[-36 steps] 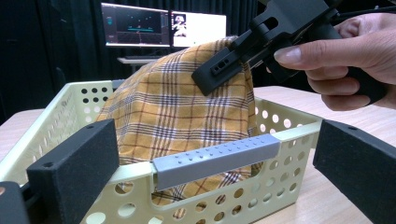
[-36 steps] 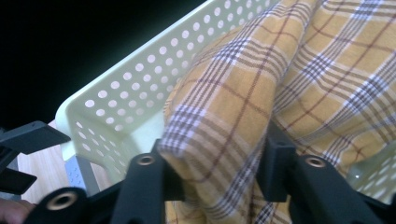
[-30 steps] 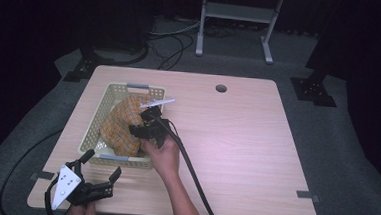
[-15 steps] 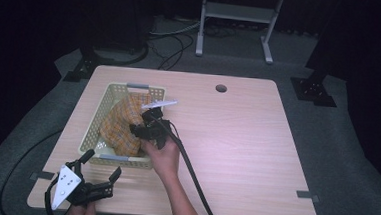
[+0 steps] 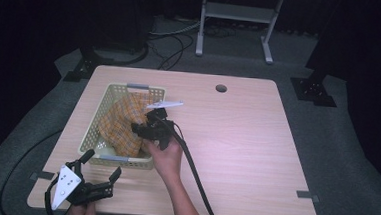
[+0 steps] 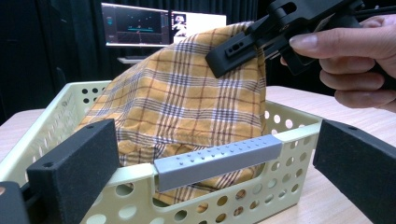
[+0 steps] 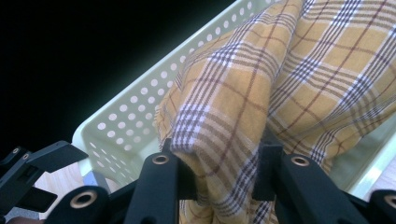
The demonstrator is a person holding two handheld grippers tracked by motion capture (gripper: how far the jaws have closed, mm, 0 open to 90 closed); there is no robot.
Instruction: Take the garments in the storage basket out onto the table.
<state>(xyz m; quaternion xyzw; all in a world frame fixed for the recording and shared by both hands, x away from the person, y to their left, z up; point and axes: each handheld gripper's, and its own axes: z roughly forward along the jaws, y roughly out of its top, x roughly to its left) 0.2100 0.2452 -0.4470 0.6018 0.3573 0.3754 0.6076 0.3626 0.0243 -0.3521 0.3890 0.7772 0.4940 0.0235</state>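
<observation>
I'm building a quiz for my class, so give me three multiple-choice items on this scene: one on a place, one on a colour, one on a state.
1. Where does the plaid cloth mostly sit?
A. in the basket
B. on the floor
C. on the shelf

2. What is the cloth's main colour?
A. blue
B. yellow
C. green

3. What are the right gripper's fingers doing?
A. standing open, apart from the cloth
B. lying on the table
C. shut on the cloth

Answers: 1 A, it rises from inside the basket's walls; 2 B, yellow with dark stripes; 3 C, a fold is pinched between them.

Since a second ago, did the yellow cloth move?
No. The cloth sits in the same spot in the basket, held by the right gripper.
</observation>
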